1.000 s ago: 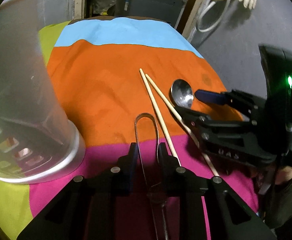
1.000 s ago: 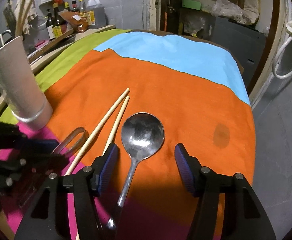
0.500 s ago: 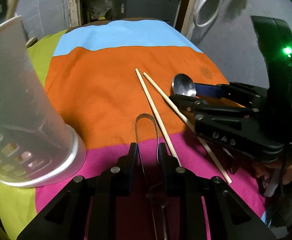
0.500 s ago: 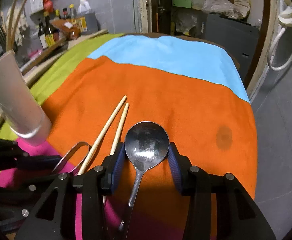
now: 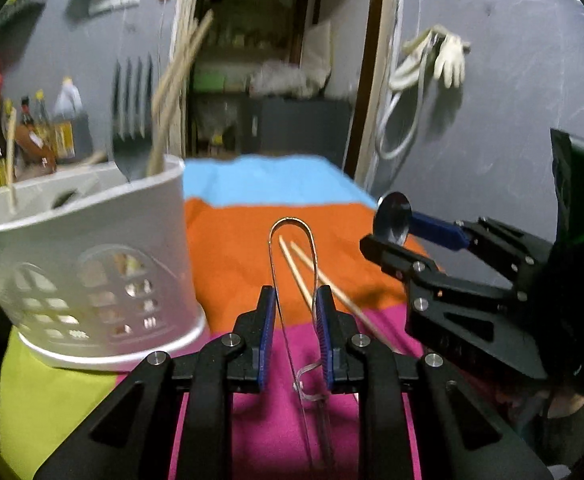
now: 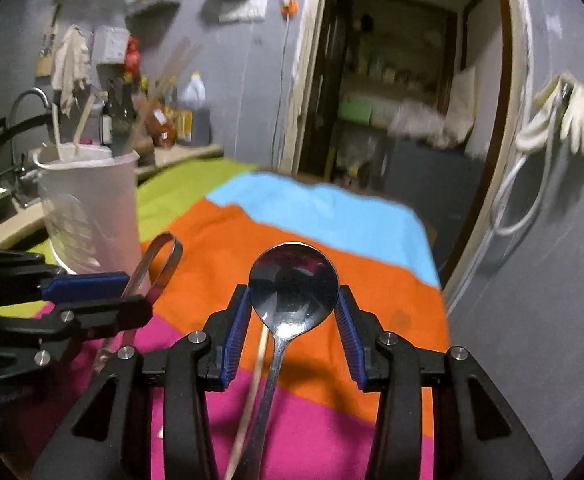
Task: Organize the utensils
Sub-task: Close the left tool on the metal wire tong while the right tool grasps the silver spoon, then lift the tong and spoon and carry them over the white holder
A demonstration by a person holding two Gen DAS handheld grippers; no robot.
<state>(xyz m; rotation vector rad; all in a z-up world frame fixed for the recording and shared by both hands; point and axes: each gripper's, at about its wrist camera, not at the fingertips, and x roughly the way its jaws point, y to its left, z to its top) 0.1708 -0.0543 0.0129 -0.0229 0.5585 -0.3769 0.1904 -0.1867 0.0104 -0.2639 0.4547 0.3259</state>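
My left gripper [image 5: 293, 312] is shut on a thin metal loop utensil [image 5: 292, 248] and holds it above the striped cloth; it also shows in the right wrist view [image 6: 156, 272]. My right gripper [image 6: 293, 312] is shut on the bowl of a metal spoon [image 6: 293, 280], lifted off the cloth; the spoon shows in the left wrist view [image 5: 393, 218]. A white utensil holder [image 5: 84, 264] stands at the left with a fork [image 5: 132, 120] and chopsticks in it; in the right wrist view the holder [image 6: 92, 208] is at the left. Two wooden chopsticks [image 5: 311, 276] lie on the orange stripe.
The table is covered by a cloth [image 6: 331, 216] with green, blue, orange and pink stripes. Bottles [image 5: 44, 128] stand on a counter at the far left. A doorway [image 6: 391, 80] and a hanging glove [image 6: 571, 116] are behind the table.
Both grippers have risen and tilted up with their utensils. The spoon and the metal loop have left the cloth. The chopsticks stay on the cloth.
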